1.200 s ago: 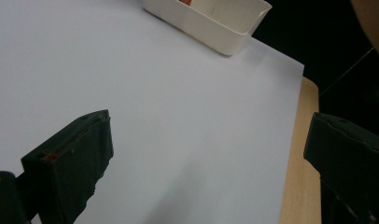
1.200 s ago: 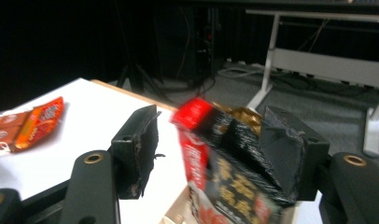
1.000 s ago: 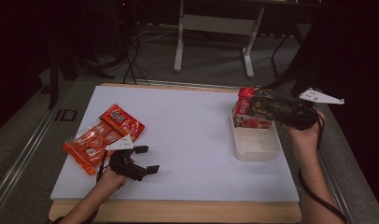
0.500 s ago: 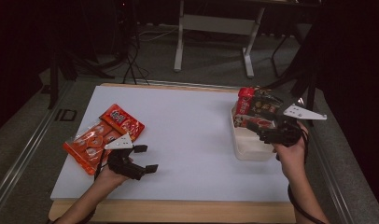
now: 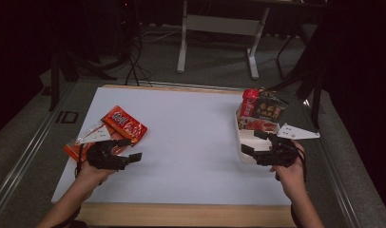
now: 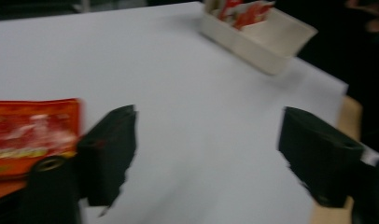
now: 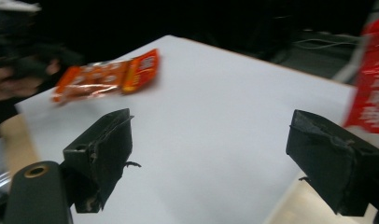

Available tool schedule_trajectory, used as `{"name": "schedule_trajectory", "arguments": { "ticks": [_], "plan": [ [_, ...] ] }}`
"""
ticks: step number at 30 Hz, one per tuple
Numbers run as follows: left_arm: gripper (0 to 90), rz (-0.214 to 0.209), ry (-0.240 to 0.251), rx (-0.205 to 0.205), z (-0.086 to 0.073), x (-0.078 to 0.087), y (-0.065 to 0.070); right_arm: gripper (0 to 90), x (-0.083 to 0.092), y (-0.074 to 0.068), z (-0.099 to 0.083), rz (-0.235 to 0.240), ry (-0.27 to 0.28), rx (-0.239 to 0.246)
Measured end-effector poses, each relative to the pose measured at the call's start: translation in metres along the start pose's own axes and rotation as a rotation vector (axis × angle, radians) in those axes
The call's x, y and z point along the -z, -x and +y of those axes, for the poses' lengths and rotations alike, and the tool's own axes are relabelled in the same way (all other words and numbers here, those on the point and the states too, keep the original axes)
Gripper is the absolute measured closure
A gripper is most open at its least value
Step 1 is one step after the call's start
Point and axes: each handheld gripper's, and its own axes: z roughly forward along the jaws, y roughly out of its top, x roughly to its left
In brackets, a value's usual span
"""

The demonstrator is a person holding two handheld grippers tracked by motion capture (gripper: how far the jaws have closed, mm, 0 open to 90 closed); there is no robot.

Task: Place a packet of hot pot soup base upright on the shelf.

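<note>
A red snack packet [image 5: 125,125] and an orange one [image 5: 73,150] lie at the table's left. My left gripper [image 5: 130,148] hovers just right of them, open; its jaws have just been closing with nothing between them. The left gripper view shows the red packet [image 6: 33,130] beside the left jaw of that gripper [image 6: 211,158]. A white box [image 5: 246,141] at the right holds upright packets, one red [image 5: 249,102] and one dark [image 5: 269,110]. My right gripper [image 5: 252,143] is at the box's near end, open and empty; its jaws have just been opening.
The white tabletop [image 5: 191,137] has a wooden front edge [image 5: 181,214]. Table legs and cables stand on the dark floor beyond. In the right gripper view [image 7: 225,163] the orange packets [image 7: 108,77] lie far left and a red packet [image 7: 372,93] is at the right edge.
My right gripper came down from above the box's packets to its near end. The left gripper moved a little farther from the person, closer to the packets, and its jaws narrowed.
</note>
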Motion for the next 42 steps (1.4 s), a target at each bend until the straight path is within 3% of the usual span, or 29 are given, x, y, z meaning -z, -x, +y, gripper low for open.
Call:
{"name": "schedule_trajectory", "arguments": {
  "ticks": [6, 8, 9, 11, 13, 14, 15, 17, 18, 19, 21, 22, 23, 26, 28, 32, 38, 40, 42],
  "plan": [
    [43.5, 0.122, 0.009, -0.022, -0.001, 0.026, -0.016, 15.4, -0.004, -0.008, -0.007, 0.022, -0.016, 0.032],
    [45.6, 0.177, 0.005, -0.032, -0.001, 0.035, -0.022, 15.4, -0.005, -0.009, -0.007, 0.018, -0.03, 0.041],
    [47.5, 0.177, 0.005, -0.032, -0.001, 0.035, -0.022, 15.4, -0.005, -0.009, -0.007, 0.018, -0.03, 0.041],
    [49.3, 0.235, -0.011, -0.021, -0.003, 0.046, -0.033, 15.4, -0.007, -0.011, -0.01, 0.032, -0.04, 0.037],
    [60.9, 0.264, -0.011, -0.009, -0.005, 0.052, -0.04, 15.3, -0.008, -0.012, -0.012, 0.039, -0.04, 0.033],
    [60.9, 0.274, -0.017, -0.002, -0.006, 0.055, -0.044, 15.3, -0.008, -0.012, -0.012, 0.039, -0.04, 0.033],
    [68.6, 0.302, -0.027, -0.006, -0.007, 0.058, -0.047, 15.2, -0.008, -0.012, -0.014, 0.042, -0.044, 0.038],
    [71.0, 0.351, -0.046, 0.006, -0.01, 0.063, -0.056, 15.2, -0.008, -0.012, -0.014, 0.045, -0.045, 0.041],
    [76.8, 0.384, -0.06, 0.02, -0.014, 0.064, -0.063, 15.2, -0.008, -0.009, -0.015, 0.046, -0.044, 0.034],
    [79.5, 0.384, -0.06, 0.02, -0.014, 0.064, -0.063, 15.2, -0.008, -0.008, -0.016, 0.045, -0.042, 0.031],
    [80.9, 0.417, -0.08, 0.034, -0.018, 0.064, -0.071, 15.2, -0.008, -0.008, -0.016, 0.044, -0.04, 0.03],
    [84.0, 0.442, -0.108, 0.062, -0.022, 0.063, -0.079, 15.2, -0.007, -0.006, -0.017, 0.046, -0.031, 0.026],
    [84.1, 0.442, -0.108, 0.062, -0.022, 0.063, -0.079, 15.2, -0.006, -0.006, -0.017, 0.044, -0.029, 0.025],
    [85.8, 0.517, -0.129, 0.101, -0.027, 0.062, -0.09, 15.2, -0.006, -0.006, -0.017, 0.046, -0.03, 0.029],
    [87.4, 0.543, -0.134, 0.132, -0.03, 0.064, -0.099, 15.2, -0.006, -0.007, -0.017, 0.04, -0.041, 0.054],
    [89.7, 0.609, -0.159, 0.138, -0.035, 0.072, -0.115, 15.2, -0.007, -0.007, -0.018, 0.063, -0.035, 0.048],
    [89.9, 0.629, -0.181, 0.186, -0.044, 0.078, -0.136, 15.1, -0.01, -0.006, -0.018, 0.068, -0.037, 0.053],
    [89.9, 0.642, -0.174, 0.156, -0.048, 0.077, -0.137, 14.9, -0.01, -0.007, -0.018, 0.07, -0.037, 0.057],
    [89.8, 0.643, -0.191, 0.152, -0.051, 0.075, -0.139, 14.9, -0.01, -0.007, -0.018, 0.063, -0.038, 0.063]
  ]
}}
